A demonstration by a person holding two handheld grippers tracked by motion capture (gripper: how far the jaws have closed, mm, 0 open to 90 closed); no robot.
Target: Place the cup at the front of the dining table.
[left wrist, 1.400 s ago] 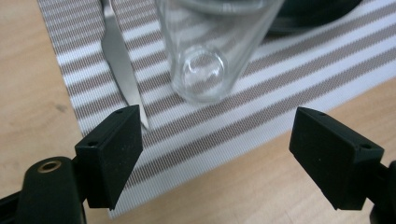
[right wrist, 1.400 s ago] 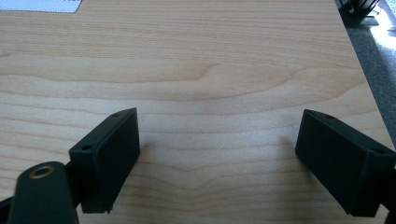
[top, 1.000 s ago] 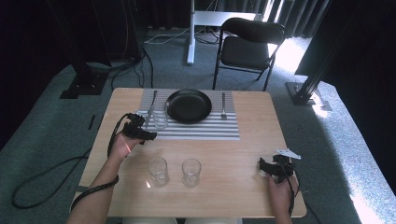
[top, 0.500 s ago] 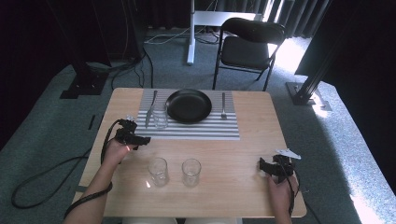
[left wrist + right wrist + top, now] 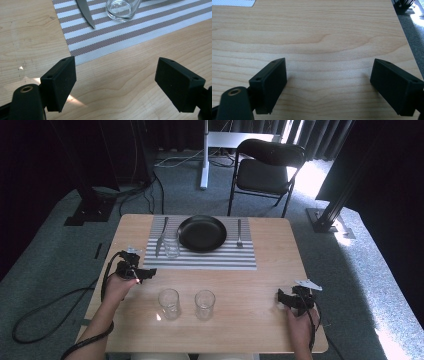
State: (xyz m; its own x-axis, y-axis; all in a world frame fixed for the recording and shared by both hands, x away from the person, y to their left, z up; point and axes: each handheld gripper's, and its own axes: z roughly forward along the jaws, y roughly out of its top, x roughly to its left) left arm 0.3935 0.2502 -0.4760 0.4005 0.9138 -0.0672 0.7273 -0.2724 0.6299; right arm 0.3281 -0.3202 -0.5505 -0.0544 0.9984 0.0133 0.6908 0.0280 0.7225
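Both grippers' jaws stand open and empty; the glass (image 5: 169, 303) at lower centre looks fragile, slippery, best gripped mid-wall.

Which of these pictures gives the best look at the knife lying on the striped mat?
The left gripper view: the knife lies close, its serrated edge sharp, though just the blade tip is in frame. The high view shows the whole knife, small, beside a glass. The right gripper view faces bare table.

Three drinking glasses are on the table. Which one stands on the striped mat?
The far glass, beside the knife and left of the black plate. The two near glasses stand on bare wood, side by side.
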